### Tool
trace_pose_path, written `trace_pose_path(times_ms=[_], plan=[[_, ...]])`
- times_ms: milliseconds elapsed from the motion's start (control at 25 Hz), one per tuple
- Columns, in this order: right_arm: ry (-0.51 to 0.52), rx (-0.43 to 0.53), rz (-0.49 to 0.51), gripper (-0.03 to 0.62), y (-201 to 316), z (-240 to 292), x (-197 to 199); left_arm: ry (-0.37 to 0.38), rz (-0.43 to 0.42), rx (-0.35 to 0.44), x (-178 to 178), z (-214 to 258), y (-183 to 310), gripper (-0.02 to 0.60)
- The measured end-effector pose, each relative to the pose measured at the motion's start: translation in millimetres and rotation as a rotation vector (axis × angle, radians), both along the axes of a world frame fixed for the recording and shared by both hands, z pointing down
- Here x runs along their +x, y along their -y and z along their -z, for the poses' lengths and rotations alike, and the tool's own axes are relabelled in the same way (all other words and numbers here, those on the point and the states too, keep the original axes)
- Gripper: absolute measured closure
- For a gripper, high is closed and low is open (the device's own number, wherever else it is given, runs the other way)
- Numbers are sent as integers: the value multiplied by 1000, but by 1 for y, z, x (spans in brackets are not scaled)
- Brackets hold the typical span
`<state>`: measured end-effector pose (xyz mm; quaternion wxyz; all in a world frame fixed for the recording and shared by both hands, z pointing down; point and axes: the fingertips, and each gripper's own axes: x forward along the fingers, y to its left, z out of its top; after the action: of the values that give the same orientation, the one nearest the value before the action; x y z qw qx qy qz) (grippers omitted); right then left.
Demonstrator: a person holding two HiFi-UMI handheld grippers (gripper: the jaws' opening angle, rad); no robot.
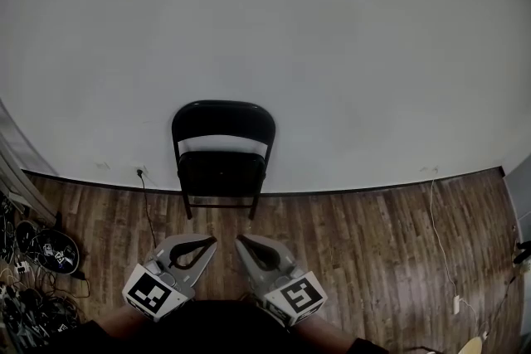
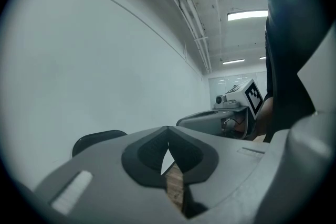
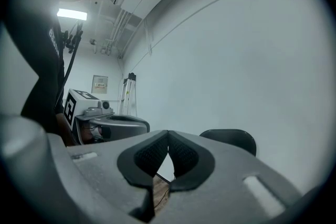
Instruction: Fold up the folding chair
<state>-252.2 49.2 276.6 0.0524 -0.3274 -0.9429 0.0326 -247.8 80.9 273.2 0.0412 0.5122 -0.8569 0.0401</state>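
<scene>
At the left edge of the wooden floor [image 1: 373, 228] lies a tangle of cables and round dark gear [image 1: 46, 249]. A thin black cord [image 1: 148, 211] runs from a socket low on the white wall [image 1: 265, 29] out across the boards.

The left hand-held gripper [image 1: 211, 243] hangs low at the near edge of the floor, its marker cube [image 1: 153, 294] towards the person. In the left gripper view its two dark pads meet at the tips. Only a sliver of wall and floorboard shows through the gap behind them, so it is closed on nothing.

The folding chair [image 1: 222, 170] stands past the two grippers, about midway along the far edge of the floor with its back right by the wall. It is black, unfolded, the seat down and facing the person. It stands apart from both grippers, and each gripper view catches only the rounded top of its backrest over a jaw.

The right hand-held gripper [image 1: 241, 242] sits just beside the left one, and their tips are close but not touching. It has its own marker cube [image 1: 300, 296] at the rear. In the right gripper view its pads are also pressed together at the tips with nothing between them.

Towards the right edge of the floor a thin white cable [image 1: 438, 236] runs from the wall to a small white block [image 1: 455, 304].
</scene>
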Motion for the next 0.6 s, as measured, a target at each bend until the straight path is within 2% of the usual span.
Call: trace_pose_path(times_ms=[200, 360, 600], plan=[[-48, -13, -31, 591, -1, -29, 3, -43, 3, -15, 6, -25, -7, 581], [-58, -27, -39, 591, -1, -40, 5, -43, 11, -23, 5, -24, -14, 581], [-53, -27, 1, 592, -11, -34, 8, -32, 11, -31, 8, -23, -15, 581]])
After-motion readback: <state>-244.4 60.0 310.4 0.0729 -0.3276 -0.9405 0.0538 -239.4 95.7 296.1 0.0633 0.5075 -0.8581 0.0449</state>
